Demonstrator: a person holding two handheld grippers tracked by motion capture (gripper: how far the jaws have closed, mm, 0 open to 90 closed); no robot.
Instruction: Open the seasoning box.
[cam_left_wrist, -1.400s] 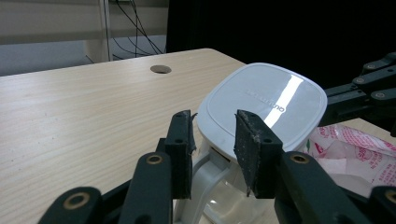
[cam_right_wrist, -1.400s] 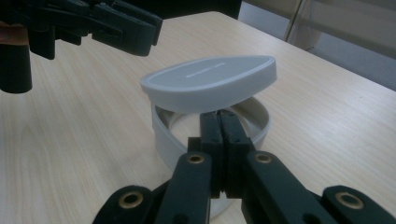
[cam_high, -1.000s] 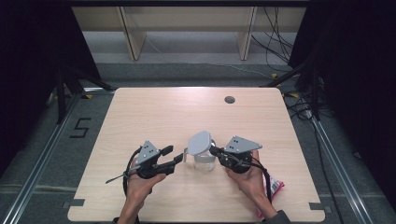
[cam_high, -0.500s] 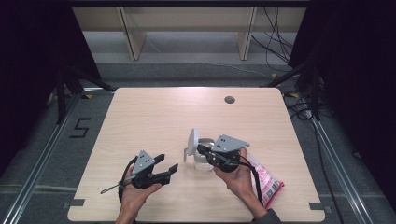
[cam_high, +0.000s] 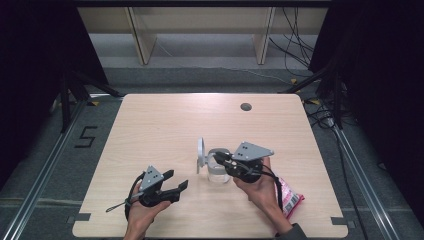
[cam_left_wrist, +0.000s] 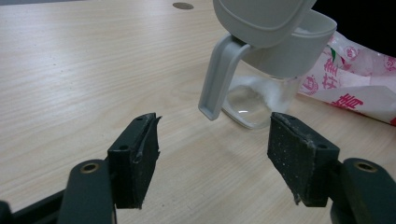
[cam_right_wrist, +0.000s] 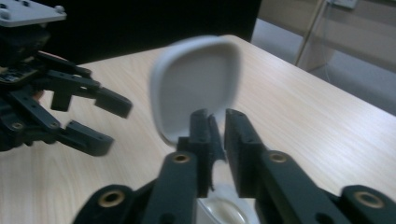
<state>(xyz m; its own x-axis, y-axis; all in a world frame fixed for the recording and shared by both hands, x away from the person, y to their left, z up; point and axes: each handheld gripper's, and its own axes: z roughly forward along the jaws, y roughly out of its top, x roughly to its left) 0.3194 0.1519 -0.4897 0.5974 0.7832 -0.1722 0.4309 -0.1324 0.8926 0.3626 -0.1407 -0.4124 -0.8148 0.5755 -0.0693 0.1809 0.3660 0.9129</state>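
High view: a clear jar (cam_high: 218, 172) with a grey collar stands on the wooden table (cam_high: 165, 125) near its front centre, its grey hinged lid (cam_high: 200, 154) swung upright to the left. The right gripper (cam_high: 220, 160) reaches in from the right with its jaws closed on the jar's rim. The left gripper (cam_high: 175, 180) hovers to the near left, jaws spread and empty. A pink-and-white printed bag (cam_high: 289, 197) lies near the right edge, partly covered by the right hand (cam_high: 260, 187). Left gripper view: the jar (cam_left_wrist: 261, 100) holds a white fluffy mass against its far wall; what it is cannot be made out. The lid (cam_left_wrist: 261, 18) is cut off by the top edge, its latch tab (cam_left_wrist: 217, 79) hanging down. Right gripper view: the lid (cam_right_wrist: 196, 93) is motion-blurred; the jaws pinch a thin white edge, and the jar body is mostly hidden beneath them.
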